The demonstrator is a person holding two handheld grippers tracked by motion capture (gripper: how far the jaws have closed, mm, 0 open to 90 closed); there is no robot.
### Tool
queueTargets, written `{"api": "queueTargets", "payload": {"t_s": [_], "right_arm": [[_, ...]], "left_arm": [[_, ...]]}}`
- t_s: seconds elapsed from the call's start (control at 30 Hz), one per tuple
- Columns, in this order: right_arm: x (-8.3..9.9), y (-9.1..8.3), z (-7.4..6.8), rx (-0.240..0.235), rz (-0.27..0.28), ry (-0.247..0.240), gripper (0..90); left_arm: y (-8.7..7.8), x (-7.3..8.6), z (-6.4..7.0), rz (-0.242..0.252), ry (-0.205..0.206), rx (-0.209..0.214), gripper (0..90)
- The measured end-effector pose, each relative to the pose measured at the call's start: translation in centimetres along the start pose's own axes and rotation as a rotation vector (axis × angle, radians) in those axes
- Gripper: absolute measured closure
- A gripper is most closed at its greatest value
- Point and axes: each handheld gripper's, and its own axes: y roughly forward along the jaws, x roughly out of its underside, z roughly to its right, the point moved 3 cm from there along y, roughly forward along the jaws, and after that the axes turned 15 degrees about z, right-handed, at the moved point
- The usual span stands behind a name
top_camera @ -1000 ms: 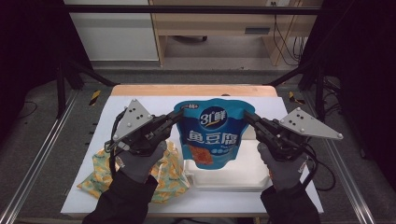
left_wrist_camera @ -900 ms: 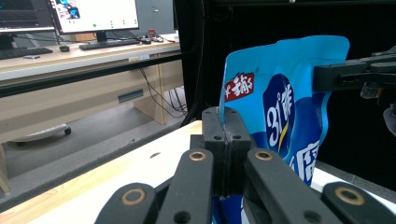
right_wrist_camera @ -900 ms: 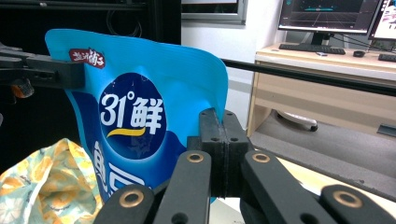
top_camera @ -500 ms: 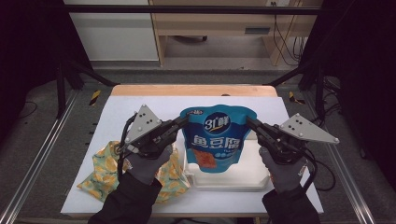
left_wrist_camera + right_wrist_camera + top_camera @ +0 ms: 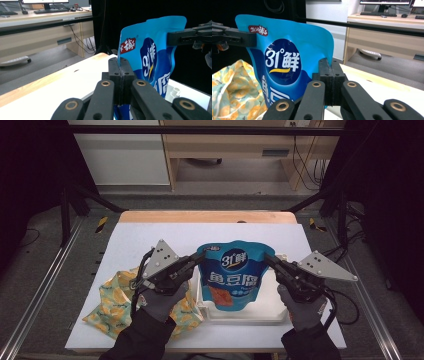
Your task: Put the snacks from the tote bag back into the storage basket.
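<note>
I have the blue snack pouch (image 5: 235, 280) held upright between both claws, just above the white tray (image 5: 250, 312) that sits near the front edge of the desk (image 5: 150, 235). My left claw (image 5: 197, 258) pinches the pouch's upper left corner; in the left gripper view its jaws are pressed flat together on the pouch's edge (image 5: 119, 75), the blue film rising straight out of the seam between them. My right claw (image 5: 268, 260) pinches the opposite upper corner, and in the right gripper view its jaws are likewise squeezed together on the pouch's side seam (image 5: 329, 72), with the printed face of the pouch turned toward that camera. The bottom of the pouch hangs over the tray's middle; I cannot tell whether it touches the tray floor. To the left of the tray, a yellow patterned bag (image 5: 117, 302) lies crumpled on the desk, partly under my left forearm. The desk's far strip shows bare wood (image 5: 207, 216) beyond the white surface.
</note>
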Motion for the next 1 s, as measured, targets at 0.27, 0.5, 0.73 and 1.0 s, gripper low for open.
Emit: {"api": "queueTargets", "payload": {"t_s": [0.27,0.5,0.73,1.0], "right_arm": [[1.3,0.2,0.0,0.002,-0.034,-0.001,90.0],[2.2,0.1,0.0,0.005,-0.040,0.001,90.0],[2.8,0.1,-0.1,-0.002,-0.049,0.004,90.0],[3.4,0.3,-0.3,-0.007,-0.060,0.002,90.0]], "left_arm": [[0.0,1.3,-0.1,-0.021,-0.007,-0.003,90.0],[0.1,2.0,-0.1,-0.035,-0.005,-0.002,90.0],[-0.2,2.8,-0.2,-0.043,-0.012,-0.006,90.0],[-0.4,3.4,-0.3,-0.052,-0.012,-0.011,90.0]]}}
